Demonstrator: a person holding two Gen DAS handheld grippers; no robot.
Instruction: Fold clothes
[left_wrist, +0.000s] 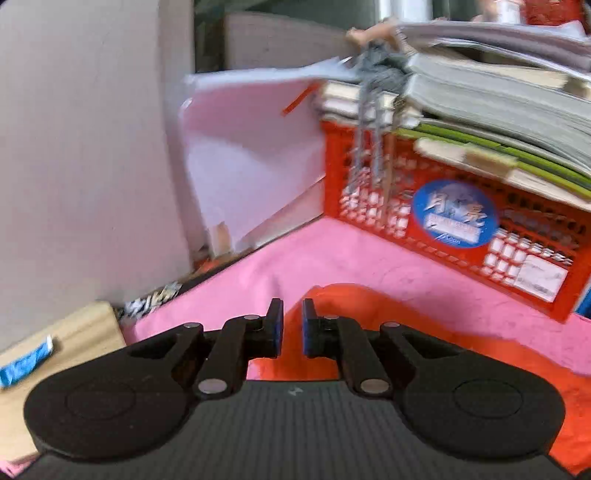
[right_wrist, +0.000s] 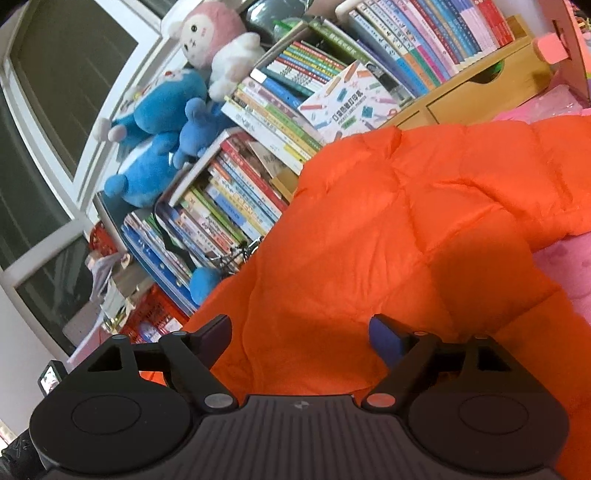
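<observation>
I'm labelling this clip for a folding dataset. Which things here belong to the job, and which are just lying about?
Part of the job:
- orange puffer jacket
- left gripper, nearly shut, empty
- right gripper, open over the jacket
- pink cloth underneath

Just lying about:
- red crate
- stacked books
- blue plush toy
- pink plush toy

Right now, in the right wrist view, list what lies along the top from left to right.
Window → pink plush toy → slanted stacks of books → upright row of books → wooden drawer unit.
</observation>
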